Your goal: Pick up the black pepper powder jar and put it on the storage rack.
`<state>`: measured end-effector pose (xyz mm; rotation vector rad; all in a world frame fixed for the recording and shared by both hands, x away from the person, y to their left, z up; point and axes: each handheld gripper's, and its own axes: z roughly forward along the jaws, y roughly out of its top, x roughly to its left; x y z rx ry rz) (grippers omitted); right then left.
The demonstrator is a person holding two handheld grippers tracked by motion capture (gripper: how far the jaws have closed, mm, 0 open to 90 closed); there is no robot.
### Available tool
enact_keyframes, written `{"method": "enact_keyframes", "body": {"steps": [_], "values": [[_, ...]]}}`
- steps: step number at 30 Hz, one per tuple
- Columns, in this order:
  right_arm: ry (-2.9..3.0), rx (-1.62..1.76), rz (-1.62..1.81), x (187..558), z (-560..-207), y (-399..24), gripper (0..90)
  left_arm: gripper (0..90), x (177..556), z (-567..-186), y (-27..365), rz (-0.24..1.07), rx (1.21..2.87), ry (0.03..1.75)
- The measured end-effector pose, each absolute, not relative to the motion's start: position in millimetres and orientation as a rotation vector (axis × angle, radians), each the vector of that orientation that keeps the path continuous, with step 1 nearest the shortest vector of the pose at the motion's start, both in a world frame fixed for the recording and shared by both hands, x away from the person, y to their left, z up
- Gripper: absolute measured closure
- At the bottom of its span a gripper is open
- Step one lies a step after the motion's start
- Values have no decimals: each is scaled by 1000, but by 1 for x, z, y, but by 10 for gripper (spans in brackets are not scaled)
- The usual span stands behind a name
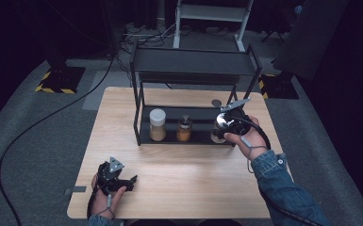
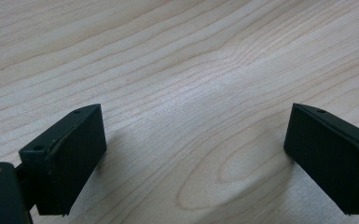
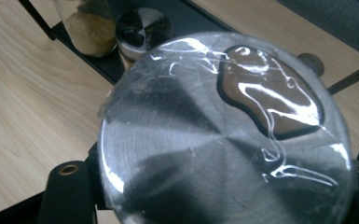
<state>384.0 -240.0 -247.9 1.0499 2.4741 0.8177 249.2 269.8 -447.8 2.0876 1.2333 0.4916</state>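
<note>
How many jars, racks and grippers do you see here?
Jars: 3 (white-lid jar, small jar, held jar)
Rack: 1
Grippers: 2 (left gripper, right gripper)
Total: 6

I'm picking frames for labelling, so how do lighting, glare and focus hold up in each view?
High view: a bright pool lights the table, the surroundings are near black, and the image is soft. Left gripper view: even light, sharp wood grain, soft shadows under the jaws. Right gripper view: white glare streaks the shiny jar lid, and the jars behind are slightly blurred.
</note>
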Motion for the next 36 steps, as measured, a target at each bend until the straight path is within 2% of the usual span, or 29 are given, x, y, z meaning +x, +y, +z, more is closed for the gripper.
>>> {"method": "enact_keyframes", "body": {"steps": [17, 36], "values": [[2454, 1061, 801, 422, -253, -222, 318, 54, 249, -448, 270, 489, 2086, 1235], [2454, 1079, 762, 449, -287, -204, 318, 53, 249, -448, 270, 489, 2087, 1235]]}}
